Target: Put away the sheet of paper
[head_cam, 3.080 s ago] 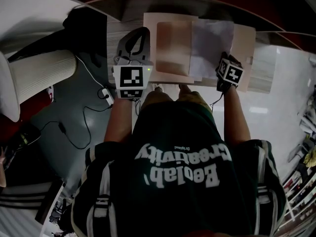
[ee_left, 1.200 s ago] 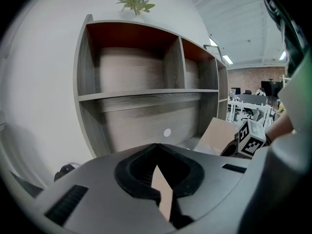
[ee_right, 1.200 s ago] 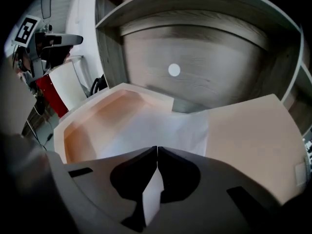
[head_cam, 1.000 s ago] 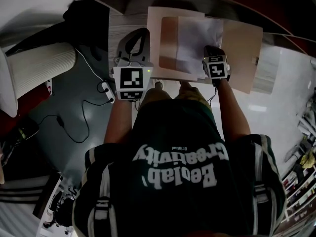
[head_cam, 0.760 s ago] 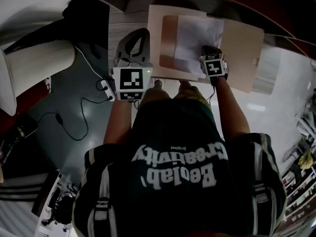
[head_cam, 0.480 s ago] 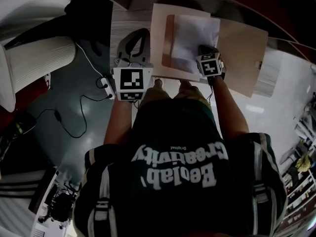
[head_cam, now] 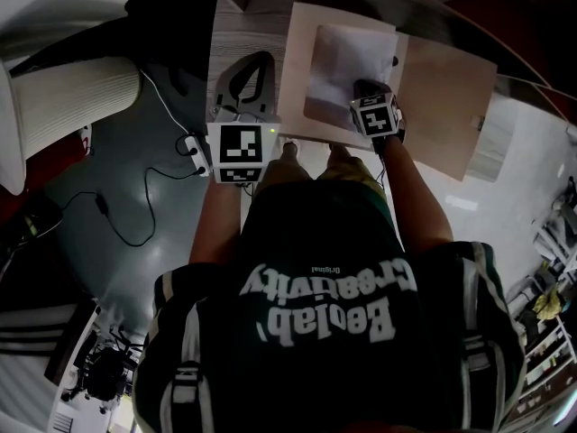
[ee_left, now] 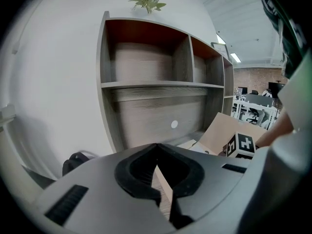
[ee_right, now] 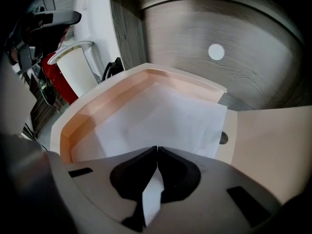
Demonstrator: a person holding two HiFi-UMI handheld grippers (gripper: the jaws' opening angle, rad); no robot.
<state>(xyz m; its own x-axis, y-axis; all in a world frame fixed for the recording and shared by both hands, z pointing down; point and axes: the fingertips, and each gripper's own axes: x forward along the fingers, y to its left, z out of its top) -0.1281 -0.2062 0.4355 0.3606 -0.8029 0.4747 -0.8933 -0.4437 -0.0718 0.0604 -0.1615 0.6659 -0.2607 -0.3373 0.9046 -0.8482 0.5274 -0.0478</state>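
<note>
A white sheet of paper (head_cam: 347,57) (ee_right: 161,116) lies in an open, shallow beige box (head_cam: 302,43) (ee_right: 73,126) on the wooden shelf. My right gripper (head_cam: 374,93) (ee_right: 157,152) is shut on the paper's near edge, and the sheet runs down between its jaws. The box's lid (head_cam: 446,102) (ee_right: 273,135) is folded open to the right. My left gripper (head_cam: 245,75) (ee_left: 157,164) rests to the left of the box with its jaws shut and nothing between them; its view looks along the box's left edge (ee_left: 163,191).
The shelf unit (ee_left: 146,87) has a back panel with a round white hole cover (ee_right: 216,51). A white ribbed chair back (head_cam: 63,106) stands at the left, and a cable (head_cam: 135,215) trails on the grey floor. The person's dark shirt (head_cam: 325,314) fills the near foreground.
My right gripper has moved left with the paper, so the sheet went from overhanging the lid to lying inside the box. The left gripper has stayed put.
</note>
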